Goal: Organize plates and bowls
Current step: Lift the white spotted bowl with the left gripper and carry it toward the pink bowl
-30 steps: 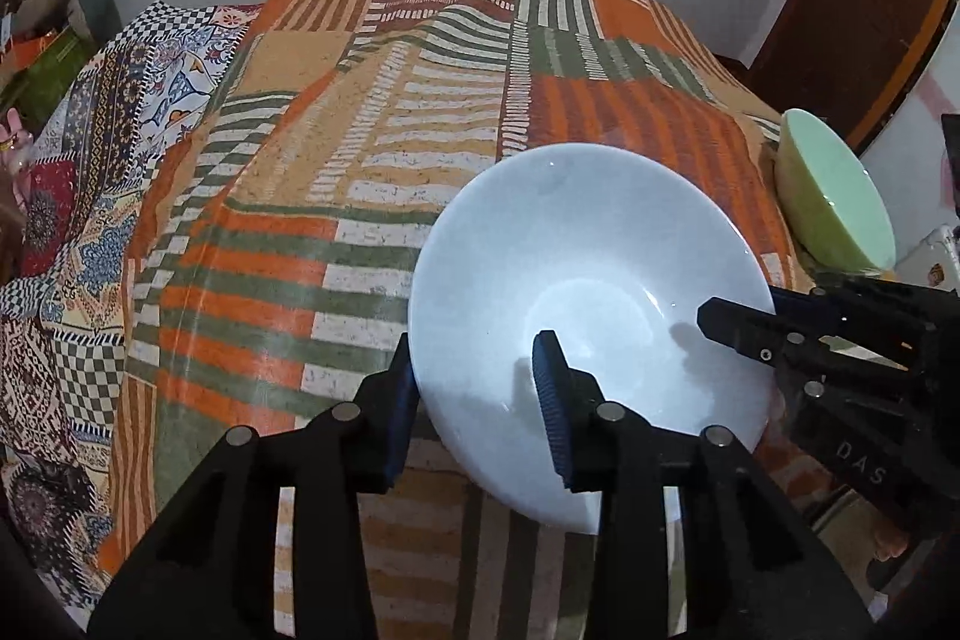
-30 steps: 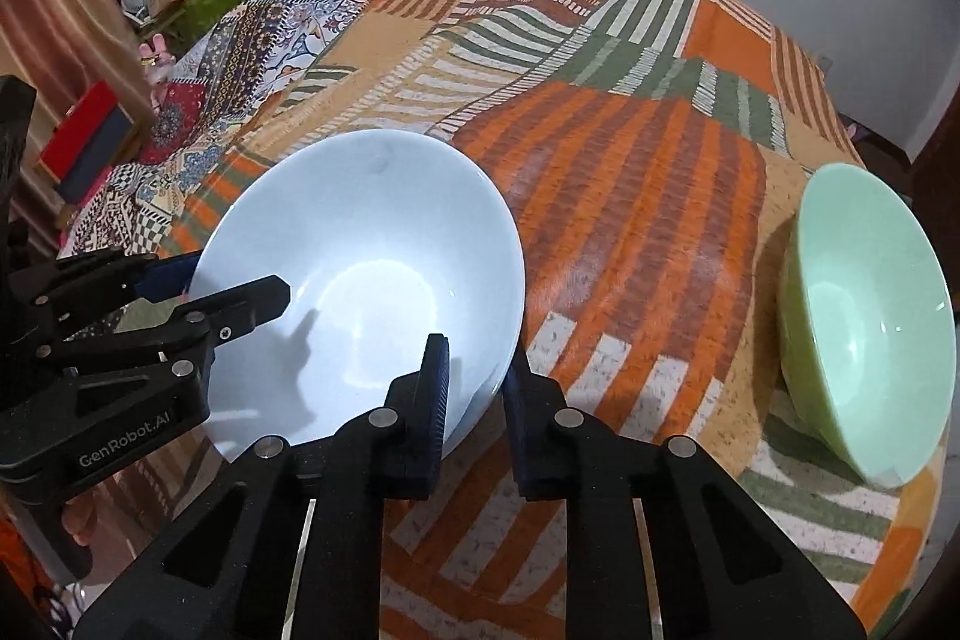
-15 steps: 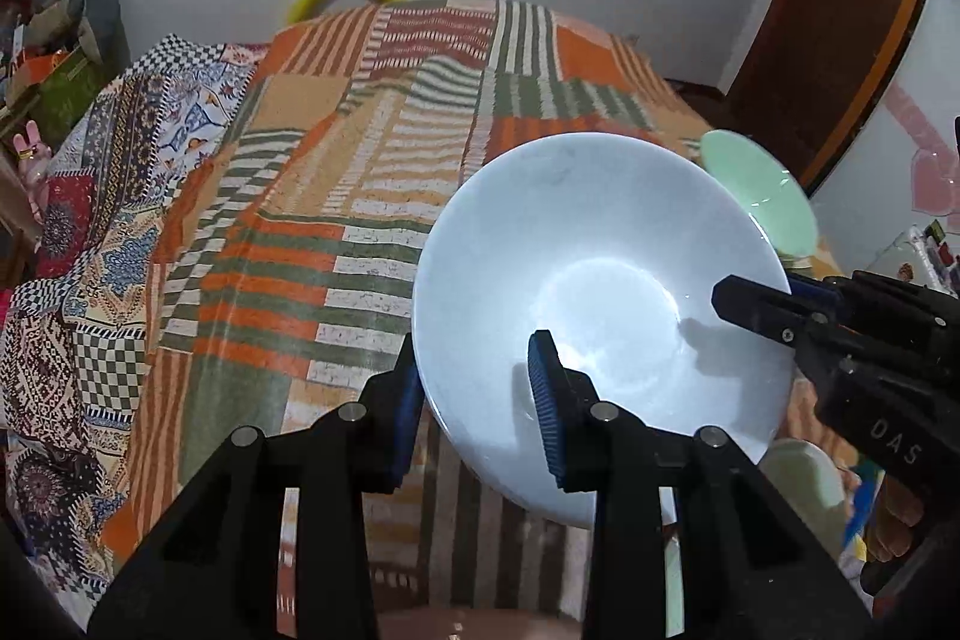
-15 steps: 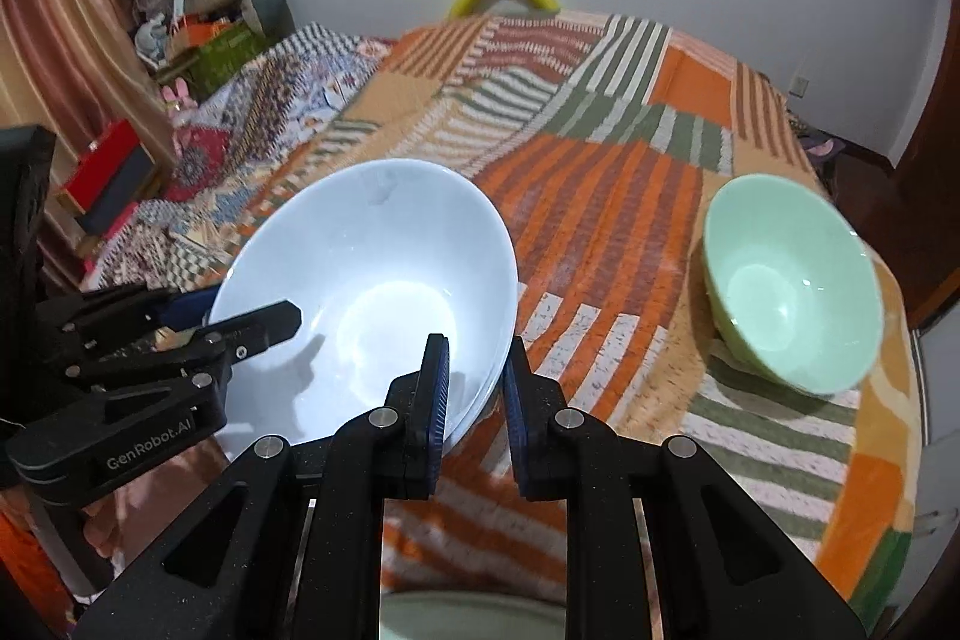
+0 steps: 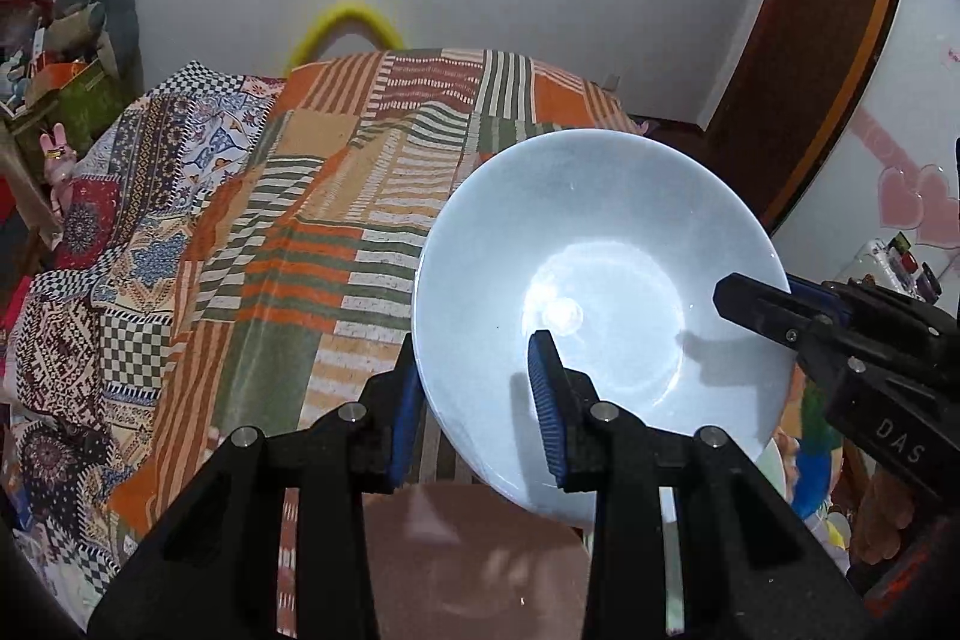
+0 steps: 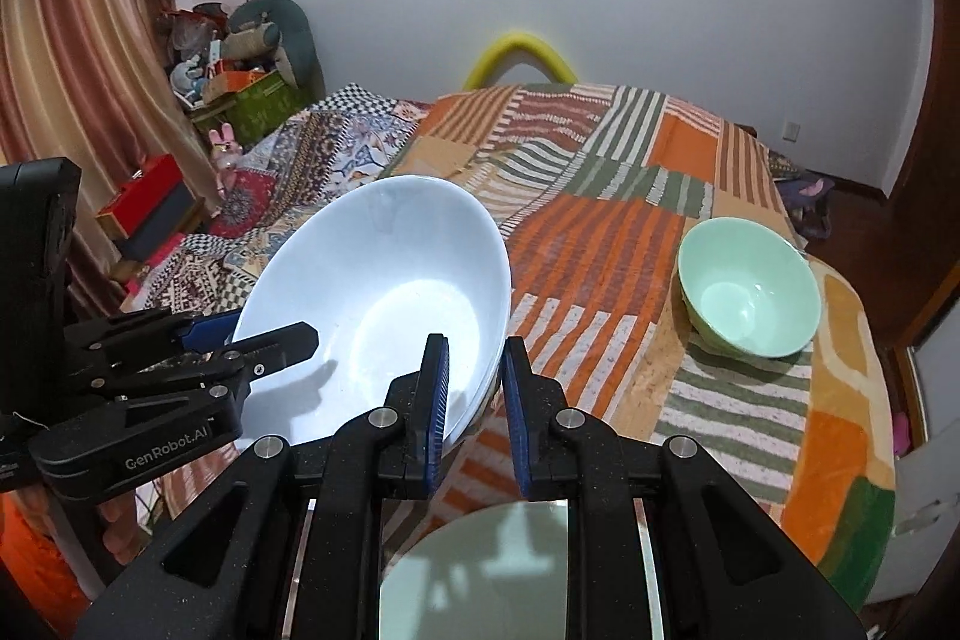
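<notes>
Right wrist, white bowl (image 6: 384,292) rim pinched in right tool (image 6: 474,400), left tool (image 6: 264,340) opposite

White bowl (image 5: 600,280) higher, off bedspread (image 5: 288,244).

2 bowls: white bowl (image 6: 384,292), green bowl (image 6: 750,286); maybe 1 plate (image 6: 480,574); 2 grippers.

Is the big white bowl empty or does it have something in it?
Empty. The white bowl shows only its bare, glossy inside with a light glare at the bottom, in both wrist views.
</notes>
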{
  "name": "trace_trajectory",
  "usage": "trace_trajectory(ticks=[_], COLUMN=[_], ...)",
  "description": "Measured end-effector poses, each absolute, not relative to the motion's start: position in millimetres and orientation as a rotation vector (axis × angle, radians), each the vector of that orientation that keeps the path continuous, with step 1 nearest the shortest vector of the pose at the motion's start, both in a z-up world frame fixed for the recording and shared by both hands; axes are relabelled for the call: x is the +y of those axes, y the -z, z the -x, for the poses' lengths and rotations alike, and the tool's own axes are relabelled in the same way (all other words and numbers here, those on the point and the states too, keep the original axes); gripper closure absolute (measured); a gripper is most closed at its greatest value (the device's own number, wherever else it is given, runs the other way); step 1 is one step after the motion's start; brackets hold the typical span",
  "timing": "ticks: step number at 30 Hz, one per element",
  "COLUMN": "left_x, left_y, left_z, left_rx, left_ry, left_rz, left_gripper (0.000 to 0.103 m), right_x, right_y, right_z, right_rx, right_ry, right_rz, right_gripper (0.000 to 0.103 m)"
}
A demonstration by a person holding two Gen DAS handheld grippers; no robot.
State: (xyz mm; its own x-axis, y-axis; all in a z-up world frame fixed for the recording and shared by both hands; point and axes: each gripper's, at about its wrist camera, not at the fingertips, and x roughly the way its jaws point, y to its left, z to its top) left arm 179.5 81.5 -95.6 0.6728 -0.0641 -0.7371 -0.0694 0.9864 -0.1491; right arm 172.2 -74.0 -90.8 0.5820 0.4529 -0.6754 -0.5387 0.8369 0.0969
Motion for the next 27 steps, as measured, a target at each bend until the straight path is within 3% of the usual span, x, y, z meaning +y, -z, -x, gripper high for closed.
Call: trace_trajectory(ticks=[14, 27], left_x=[84, 94], left_y=[76, 96], left_z=[-117, -88], left_rx=[0.783, 0.816], left_ry=[-0.004, -0.023], left_rz=[0.178, 0.214], left_gripper=[0.069, 0.069], right_x=[-78, -71], right_y=[88, 101], right_z=[-128, -103], right_rx=[0.732, 0.746], right_ry=[-0.62, -0.641], right_rz=[0.079, 0.085], right_gripper=[0.086, 0.086])
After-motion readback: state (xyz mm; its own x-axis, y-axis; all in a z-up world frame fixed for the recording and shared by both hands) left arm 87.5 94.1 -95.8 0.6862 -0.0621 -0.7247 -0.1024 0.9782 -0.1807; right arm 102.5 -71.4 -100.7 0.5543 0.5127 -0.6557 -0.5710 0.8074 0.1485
